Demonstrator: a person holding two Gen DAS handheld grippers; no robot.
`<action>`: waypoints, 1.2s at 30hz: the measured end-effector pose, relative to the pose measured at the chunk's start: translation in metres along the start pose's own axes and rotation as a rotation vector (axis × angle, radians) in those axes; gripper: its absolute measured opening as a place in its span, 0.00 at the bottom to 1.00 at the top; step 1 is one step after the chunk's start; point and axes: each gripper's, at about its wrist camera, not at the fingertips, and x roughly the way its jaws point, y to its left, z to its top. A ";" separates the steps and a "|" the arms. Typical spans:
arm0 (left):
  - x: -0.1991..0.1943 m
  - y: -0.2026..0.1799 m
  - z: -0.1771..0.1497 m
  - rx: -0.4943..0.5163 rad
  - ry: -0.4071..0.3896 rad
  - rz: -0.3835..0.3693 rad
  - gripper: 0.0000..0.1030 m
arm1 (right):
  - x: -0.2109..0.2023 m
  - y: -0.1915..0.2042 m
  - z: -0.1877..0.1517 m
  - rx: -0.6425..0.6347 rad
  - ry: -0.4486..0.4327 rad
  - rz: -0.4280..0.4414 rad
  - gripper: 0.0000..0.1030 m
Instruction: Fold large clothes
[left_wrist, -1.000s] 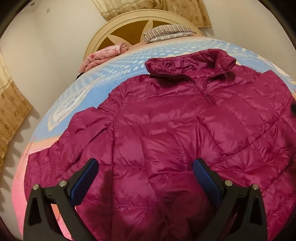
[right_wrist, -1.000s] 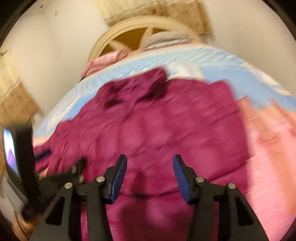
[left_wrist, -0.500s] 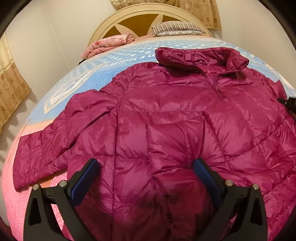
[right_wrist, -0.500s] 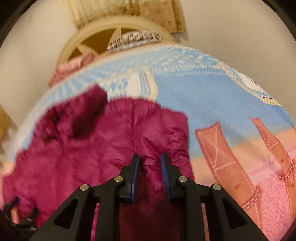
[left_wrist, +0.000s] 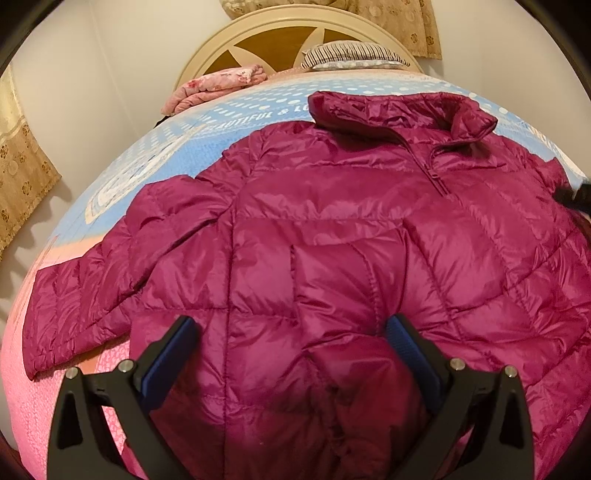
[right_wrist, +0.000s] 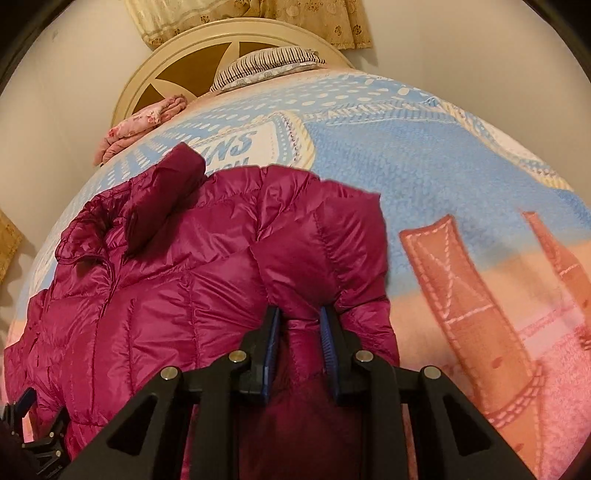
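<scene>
Right now my right gripper (right_wrist: 299, 328) is clamped on a fold of the magenta down jacket (left_wrist: 332, 240), the blue pads (right_wrist: 327, 343) pinching a ridge of the quilted fabric near where the sleeve meets the body, at the jacket's edge closest to the bed's right side. My left gripper (left_wrist: 291, 347) hangs over the lower front of the jacket with its jaws wide apart and nothing pressed between them; fabric lies beneath, and I cannot tell whether the fingertips touch it.

The jacket lies spread, front up, across the middle of the bed, on a blue, pink and peach blanket (right_wrist: 443, 177). Its collar (left_wrist: 399, 110) points toward the headboard (left_wrist: 258, 40), with the zip (left_wrist: 432, 173) running down from it. One sleeve (left_wrist: 110, 277) stretches out toward the bed's left edge, its cuff lying on the pink part of the blanket. On the right side, the jacket's edge is bunched up where I hold it.

At the head of the bed, a striped pillow (right_wrist: 266, 66) sits against the headboard, and a folded pink floral cloth (left_wrist: 218, 85) lies near the left corner. Patterned curtains (right_wrist: 258, 11) hang behind the headboard.
</scene>
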 end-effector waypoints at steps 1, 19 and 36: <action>0.000 0.000 0.000 -0.002 0.000 -0.001 1.00 | -0.009 0.000 0.003 0.023 -0.044 0.030 0.23; 0.003 0.004 0.001 -0.021 0.013 -0.030 1.00 | 0.002 0.010 0.009 0.012 0.052 0.044 0.23; 0.003 0.006 0.000 -0.034 0.016 -0.045 1.00 | -0.032 0.067 -0.079 -0.170 0.105 0.126 0.24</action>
